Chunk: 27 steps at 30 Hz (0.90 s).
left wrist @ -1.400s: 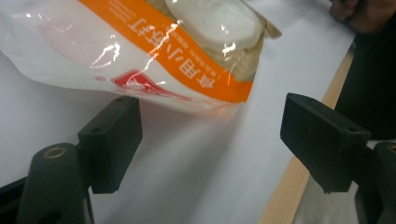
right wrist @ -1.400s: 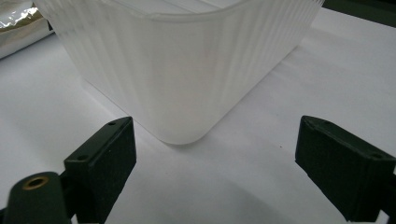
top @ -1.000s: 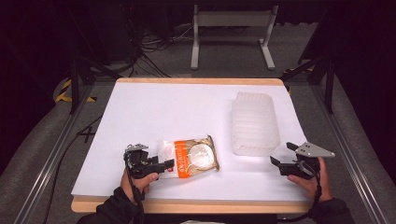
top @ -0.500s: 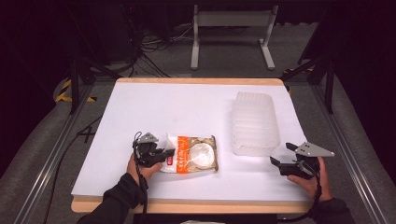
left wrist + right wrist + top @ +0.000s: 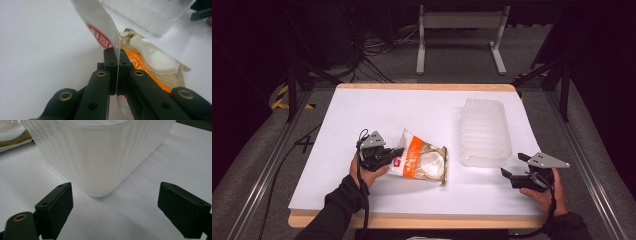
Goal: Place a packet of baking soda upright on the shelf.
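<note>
A snack bag [image 5: 422, 161], white and orange with a clear window, lies near the table's front middle. My left gripper [image 5: 393, 154] has just been closing and is now shut on the bag's left edge, which is lifted off the table. In the left gripper view the thin bag edge [image 5: 105, 30] stands pinched between the two black pads [image 5: 110, 62]. A ribbed translucent plastic box [image 5: 484, 131] sits upside down at the right. My right gripper [image 5: 512, 175] rests open near the table's front right, its jaws pointing at the box's near corner [image 5: 100, 165] without touching it.
The white table top [image 5: 377, 115] has free room at the left and behind the bag. Its wooden front edge [image 5: 412, 220] runs just behind both hands. Metal rails and cables lie on the dark floor around the table.
My left gripper slid right to the bag, shut on its left edge and raised that edge. The bag shifted a little right. My right gripper stayed put.
</note>
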Each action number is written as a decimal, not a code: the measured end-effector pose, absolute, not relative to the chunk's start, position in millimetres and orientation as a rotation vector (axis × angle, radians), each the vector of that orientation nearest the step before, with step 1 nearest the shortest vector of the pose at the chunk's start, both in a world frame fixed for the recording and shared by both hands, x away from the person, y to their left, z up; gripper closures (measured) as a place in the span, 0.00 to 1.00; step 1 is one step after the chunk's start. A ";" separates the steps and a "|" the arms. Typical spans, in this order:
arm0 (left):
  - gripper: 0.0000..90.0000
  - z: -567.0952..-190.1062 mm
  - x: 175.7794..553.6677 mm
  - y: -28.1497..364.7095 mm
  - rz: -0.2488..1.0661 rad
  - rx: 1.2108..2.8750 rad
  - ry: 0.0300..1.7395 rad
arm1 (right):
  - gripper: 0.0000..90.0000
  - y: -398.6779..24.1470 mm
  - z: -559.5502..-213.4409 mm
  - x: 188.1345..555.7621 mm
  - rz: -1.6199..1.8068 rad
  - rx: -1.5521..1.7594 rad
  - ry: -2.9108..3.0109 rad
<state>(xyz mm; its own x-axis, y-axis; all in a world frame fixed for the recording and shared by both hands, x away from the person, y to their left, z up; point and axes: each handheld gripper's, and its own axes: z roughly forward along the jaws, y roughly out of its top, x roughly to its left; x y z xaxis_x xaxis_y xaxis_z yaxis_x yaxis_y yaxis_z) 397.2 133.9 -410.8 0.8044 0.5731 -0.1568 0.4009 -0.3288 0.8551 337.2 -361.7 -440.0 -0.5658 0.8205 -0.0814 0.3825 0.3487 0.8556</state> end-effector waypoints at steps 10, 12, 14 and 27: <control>1.00 -383.6 417.1 121.4 0.144 1.966 0.585 | 0.15 -361.1 -440.4 337.9 1.124 1.053 2.112; 1.00 -376.1 415.6 116.3 0.173 1.987 0.561 | 0.15 -361.3 -440.4 337.9 1.126 1.053 2.112; 1.00 -366.2 413.0 109.8 0.203 2.004 0.523 | 0.15 -361.4 -440.5 338.0 1.128 1.054 2.113; 1.00 -312.3 413.9 82.3 0.329 2.127 0.377 | 0.15 -359.3 -441.3 338.8 1.104 1.045 2.135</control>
